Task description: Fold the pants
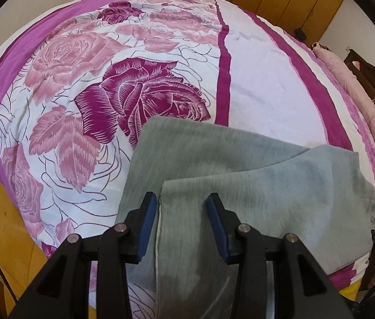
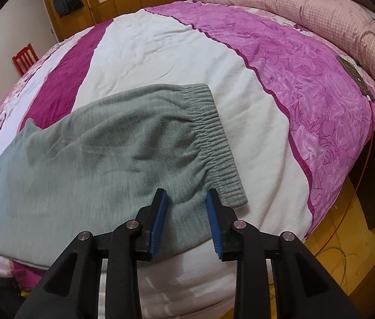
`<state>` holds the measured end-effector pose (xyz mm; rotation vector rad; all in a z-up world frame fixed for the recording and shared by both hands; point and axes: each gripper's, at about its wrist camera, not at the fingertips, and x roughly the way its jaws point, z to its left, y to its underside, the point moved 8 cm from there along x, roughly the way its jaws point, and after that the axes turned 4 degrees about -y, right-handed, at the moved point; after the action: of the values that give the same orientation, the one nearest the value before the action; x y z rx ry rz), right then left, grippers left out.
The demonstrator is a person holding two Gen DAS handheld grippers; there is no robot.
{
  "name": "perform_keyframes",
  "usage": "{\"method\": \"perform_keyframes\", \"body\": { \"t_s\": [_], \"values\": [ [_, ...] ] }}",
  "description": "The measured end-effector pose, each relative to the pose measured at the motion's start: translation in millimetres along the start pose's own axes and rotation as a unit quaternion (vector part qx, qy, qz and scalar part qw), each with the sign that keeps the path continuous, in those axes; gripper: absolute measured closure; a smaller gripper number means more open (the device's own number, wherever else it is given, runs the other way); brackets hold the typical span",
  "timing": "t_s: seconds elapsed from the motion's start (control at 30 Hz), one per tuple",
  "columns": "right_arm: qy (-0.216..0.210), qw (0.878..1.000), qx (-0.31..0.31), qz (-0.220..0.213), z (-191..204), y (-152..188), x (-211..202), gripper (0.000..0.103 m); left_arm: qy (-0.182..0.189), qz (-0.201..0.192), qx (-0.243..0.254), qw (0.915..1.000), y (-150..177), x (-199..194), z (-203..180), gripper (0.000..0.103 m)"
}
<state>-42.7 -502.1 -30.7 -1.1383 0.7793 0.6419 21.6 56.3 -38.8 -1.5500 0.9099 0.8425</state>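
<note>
Grey pants (image 2: 102, 156) lie flat on the bed (image 2: 161, 53) – left claw (image 1: 182, 199) parted over the leg hem, right claw (image 2: 186, 195) parted beside the waistband (image 2: 214, 138), neither gripping – next: pinch, fold over.

Grey pants (image 1: 214, 164) lying folded on a rose-print bedspread (image 1: 86, 85), left gripper (image 1: 182, 199) above them, blue pads (image 1: 147, 226) apart astride a leg edge, pink quilt (image 1: 368, 111) at right

Pants (image 2: 102, 143) flat on bedspread (image 2: 161, 53); pillow (image 2: 307, 8) behind.
</note>
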Motion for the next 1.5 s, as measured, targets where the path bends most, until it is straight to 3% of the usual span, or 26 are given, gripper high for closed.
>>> {"method": "perform_keyframes", "body": {
  "t_s": [0.2,0.23,0.27,0.33,0.4,0.63,1.0,1.1,1.2,1.33,1.5],
  "values": [
    [0.001,1.000,-0.002,-0.003,0.3,0.1,0.2,0.071,0.008,-0.010,0.002,0.9999,-1.1,1.6,-3.6,0.061],
    [0.001,1.000,-0.002,-0.002,0.5,0.2,0.2,0.071,0.012,-0.012,0.002,0.9999,-1.2,2.1,-4.1,0.067],
    [0.001,1.000,-0.002,-0.001,0.4,0.2,0.3,0.071,0.019,-0.014,0.001,0.9997,-1.0,1.1,-4.4,0.083],
    [0.002,1.000,-0.002,-0.001,0.5,0.2,0.2,0.071,0.030,-0.022,-0.003,0.9993,-4.0,-1.6,-8.2,0.095],
    [0.004,1.000,-0.004,-0.001,0.4,0.4,0.3,0.071,0.024,-0.032,0.003,0.9992,-6.4,-5.9,-10.3,0.097],
    [0.006,1.000,-0.006,0.000,0.8,0.1,0.5,0.071,-0.027,-0.097,0.060,0.9931,-29.0,-34.1,-14.1,0.097],
    [0.007,1.000,-0.007,0.001,0.6,0.3,0.8,0.071,-0.044,-0.097,0.092,0.9901,-53.3,6.6,-3.9,0.096],
    [0.007,1.000,-0.007,0.001,1.0,0.2,0.7,0.071,-0.063,-0.099,0.104,0.9876,-51.6,9.8,-2.3,0.090],
    [0.007,1.000,-0.007,0.000,0.7,0.0,0.4,0.071,-0.083,-0.100,0.100,0.9865,-47.5,3.3,5.7,0.083],
    [0.007,1.000,-0.007,0.000,0.9,0.1,0.6,0.071,-0.104,-0.098,0.074,0.9870,-34.6,-11.4,28.0,0.083],
    [0.008,1.000,-0.008,-0.003,1.1,-0.8,-0.2,0.071,-0.064,-0.101,0.020,0.9926,-17.5,-39.9,41.2,0.083]
  ]
}}
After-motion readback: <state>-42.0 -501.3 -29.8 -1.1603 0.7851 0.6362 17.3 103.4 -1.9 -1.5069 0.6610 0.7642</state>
